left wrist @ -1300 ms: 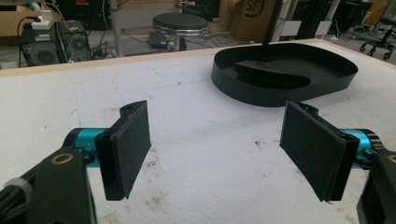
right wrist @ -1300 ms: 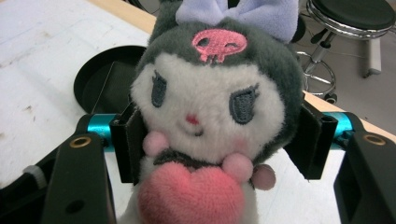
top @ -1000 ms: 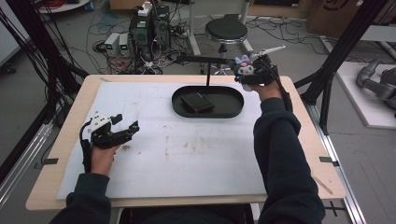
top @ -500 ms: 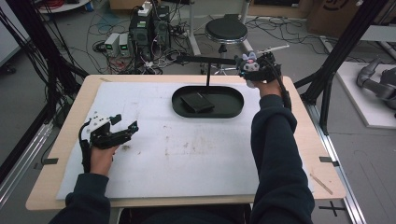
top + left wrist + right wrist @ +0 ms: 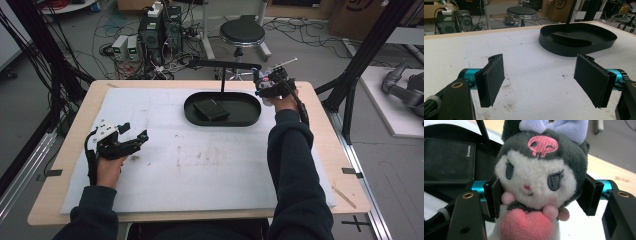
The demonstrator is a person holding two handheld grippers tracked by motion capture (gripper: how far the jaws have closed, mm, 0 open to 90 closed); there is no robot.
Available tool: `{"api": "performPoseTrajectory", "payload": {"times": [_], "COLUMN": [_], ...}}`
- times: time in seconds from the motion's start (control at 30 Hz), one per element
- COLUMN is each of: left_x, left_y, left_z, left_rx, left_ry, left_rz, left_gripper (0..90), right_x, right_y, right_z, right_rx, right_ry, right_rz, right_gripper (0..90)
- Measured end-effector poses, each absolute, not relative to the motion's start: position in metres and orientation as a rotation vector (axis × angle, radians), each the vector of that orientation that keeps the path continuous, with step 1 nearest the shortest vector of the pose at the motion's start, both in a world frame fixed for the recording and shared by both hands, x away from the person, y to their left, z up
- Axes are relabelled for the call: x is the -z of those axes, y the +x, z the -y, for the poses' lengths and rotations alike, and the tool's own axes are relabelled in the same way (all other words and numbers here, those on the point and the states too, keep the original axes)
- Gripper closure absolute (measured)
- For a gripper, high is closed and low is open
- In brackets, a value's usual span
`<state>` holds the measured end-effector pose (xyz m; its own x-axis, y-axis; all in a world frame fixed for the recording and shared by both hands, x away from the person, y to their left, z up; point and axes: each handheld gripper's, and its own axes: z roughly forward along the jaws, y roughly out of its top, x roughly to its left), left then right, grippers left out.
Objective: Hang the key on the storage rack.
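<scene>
Reading, printed marks: small pale lettering sits at the upper right corner of the black leather wallet (image 5: 447, 161), too fine to make out; the letters "SF" show on a cardboard box (image 5: 560, 7) behind the table in the left gripper view.
Embroidery: a pink skull is stitched on the dark hood of the plush doll (image 5: 537, 182), under a lilac bow.
Right gripper (image 5: 269, 86): clamped on the plush doll, one black pad against each side of its head; its jaws have just been closing a little further on the doll.
Plush doll, position: between the right gripper's jaws, face toward that gripper's camera, a pink heart at its chest; in the high view it is held at the right end of the black oval tray (image 5: 250, 120), near the table's far edge.
Left gripper (image 5: 539, 80): jaws wide apart with nothing between them, low over the white mat (image 5: 210, 165) at the table's left side, well apart from the tray.
Change since earlier frame: the right gripper has sunk slightly toward the tray's right end; the left gripper has kept its place.
Wallet, position: lying flat in the tray, beside the thin black post (image 5: 222, 80) that rises from it.
</scene>
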<state>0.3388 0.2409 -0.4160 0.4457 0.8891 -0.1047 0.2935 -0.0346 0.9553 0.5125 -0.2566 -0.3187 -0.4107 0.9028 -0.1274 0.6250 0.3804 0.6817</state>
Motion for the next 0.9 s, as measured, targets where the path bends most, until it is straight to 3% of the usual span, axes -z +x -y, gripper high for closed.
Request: {"api": "performPoseTrajectory", "payload": {"times": [0.33,0.53,0.9], "left_x": [0.416,0.416,0.415], "left_y": [0.339,0.338,0.337], "left_z": [-0.241,-0.241,-0.241], "left_rx": [-0.666,-0.667,-0.669], "left_ry": [1.581,1.579,1.577], "left_rz": [-1.063,-1.062,-1.062], "left_gripper": [24.2,24.2,24.2], "right_x": [0.343,0.35,0.333], "right_y": [0.525,0.528,0.515], "right_z": [0.226,0.221,0.241], "right_rx": [-0.779,-0.795,-0.848], "right_ry": [1.336,1.37,1.314], "right_rz": [-2.176,-2.147,-2.139], "right_gripper": [32.2,19.8,19.8]}}
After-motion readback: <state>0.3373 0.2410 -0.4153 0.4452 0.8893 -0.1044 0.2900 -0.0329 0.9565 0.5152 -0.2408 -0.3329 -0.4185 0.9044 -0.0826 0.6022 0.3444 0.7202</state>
